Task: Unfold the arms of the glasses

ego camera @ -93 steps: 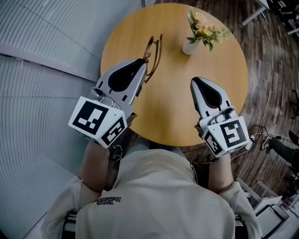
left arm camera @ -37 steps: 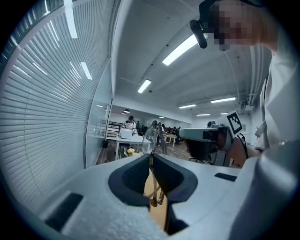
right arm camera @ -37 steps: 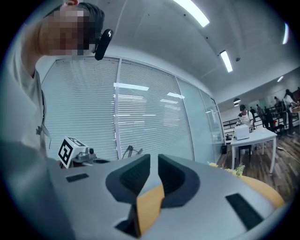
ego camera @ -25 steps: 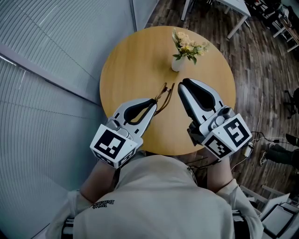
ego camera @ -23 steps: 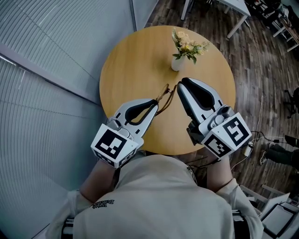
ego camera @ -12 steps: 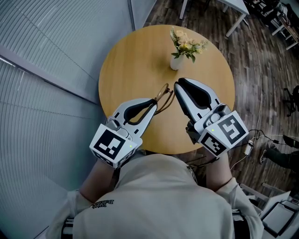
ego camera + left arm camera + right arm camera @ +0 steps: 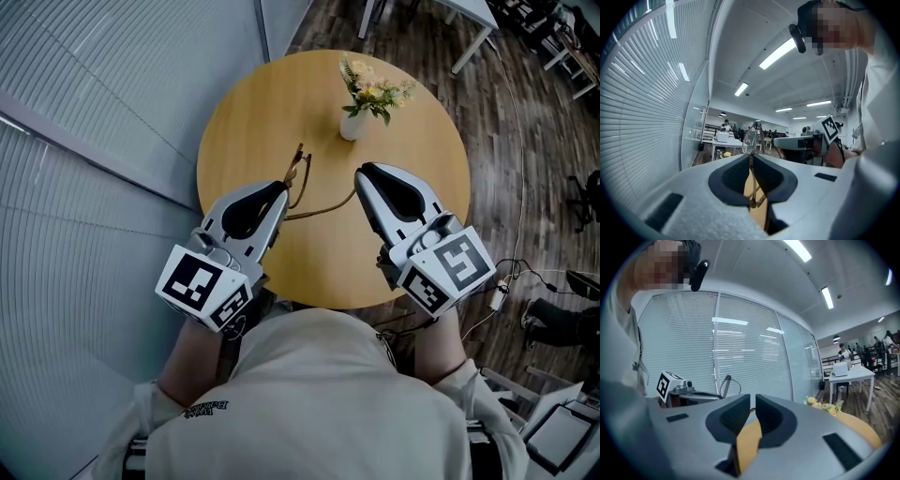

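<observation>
Over the near-left part of the round wood table (image 7: 253, 103), the person holds both tools up in front of the chest. The L gripper (image 7: 281, 193) is clamped on the glasses (image 7: 299, 176). Its own view shows the thin brown frame pinched between jaws pressed together, w/ one lens standing up just beyond the tips. The frame juts toward the far side, away from the person. One arm (image 7: 321, 208) of the glasses is swung out to the right. It runs across the gap to the tip of the R gripper (image 7: 360, 183). That gripper's jaws are closed to a thin slit, w/ the end of the arm caught right at the tips. So both tools grip the same pair, L on the frame, R on the arm's end, w/ the two marker cubes nearest the person. Can't tell if the glasses touch the tabletop or hang just above it. At the far-right side of the table stands a small white vase (image 7: 353, 127) of yellow flowers, apart from the glasses. Ribbed blinds (image 7: 103, 141) run along the left, and a dark plank floor (image 7: 506, 122) shows on the right.
</observation>
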{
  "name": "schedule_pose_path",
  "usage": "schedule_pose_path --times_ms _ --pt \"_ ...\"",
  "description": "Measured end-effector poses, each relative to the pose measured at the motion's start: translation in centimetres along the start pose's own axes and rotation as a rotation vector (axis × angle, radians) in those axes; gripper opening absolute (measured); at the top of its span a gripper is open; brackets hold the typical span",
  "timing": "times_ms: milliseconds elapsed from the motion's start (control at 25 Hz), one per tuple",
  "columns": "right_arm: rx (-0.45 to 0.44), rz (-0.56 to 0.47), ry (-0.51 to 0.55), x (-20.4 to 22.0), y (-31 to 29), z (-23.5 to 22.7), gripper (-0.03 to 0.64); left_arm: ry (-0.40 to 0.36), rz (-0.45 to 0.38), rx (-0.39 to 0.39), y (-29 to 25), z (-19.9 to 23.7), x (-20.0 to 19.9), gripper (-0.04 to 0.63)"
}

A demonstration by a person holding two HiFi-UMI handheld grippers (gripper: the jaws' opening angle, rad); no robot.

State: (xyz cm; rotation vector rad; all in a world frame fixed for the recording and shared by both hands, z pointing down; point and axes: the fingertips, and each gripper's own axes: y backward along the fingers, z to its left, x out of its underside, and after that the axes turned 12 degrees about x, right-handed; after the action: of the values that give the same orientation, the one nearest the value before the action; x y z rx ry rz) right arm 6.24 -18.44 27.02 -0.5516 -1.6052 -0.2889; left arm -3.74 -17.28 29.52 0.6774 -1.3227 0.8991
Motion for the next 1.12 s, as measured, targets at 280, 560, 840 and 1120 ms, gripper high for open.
schedule_pose_path --times_ms 280,560,840,1120 --pt "0.009 0.048 -0.006 1.9 0.7 -0.4 0.038 0.016 -0.049 -0.039 1.3 1.2 -1.6 0.041" --pt "0.003 0.120 -0.045 5.2 1.1 -0.3 0.037 0.023 -0.066 -0.050 1.9 1.6 -1.7 0.041" --pt "-0.017 0.206 -0.056 8.6 1.3 0.7 0.037 0.022 -0.067 -0.057 2.2 1.9 -1.5 0.041" --pt "-0.049 0.240 -0.017 9.7 1.1 1.2 0.038 0.005 -0.031 -0.056 2.1 1.9 -0.7 0.041"
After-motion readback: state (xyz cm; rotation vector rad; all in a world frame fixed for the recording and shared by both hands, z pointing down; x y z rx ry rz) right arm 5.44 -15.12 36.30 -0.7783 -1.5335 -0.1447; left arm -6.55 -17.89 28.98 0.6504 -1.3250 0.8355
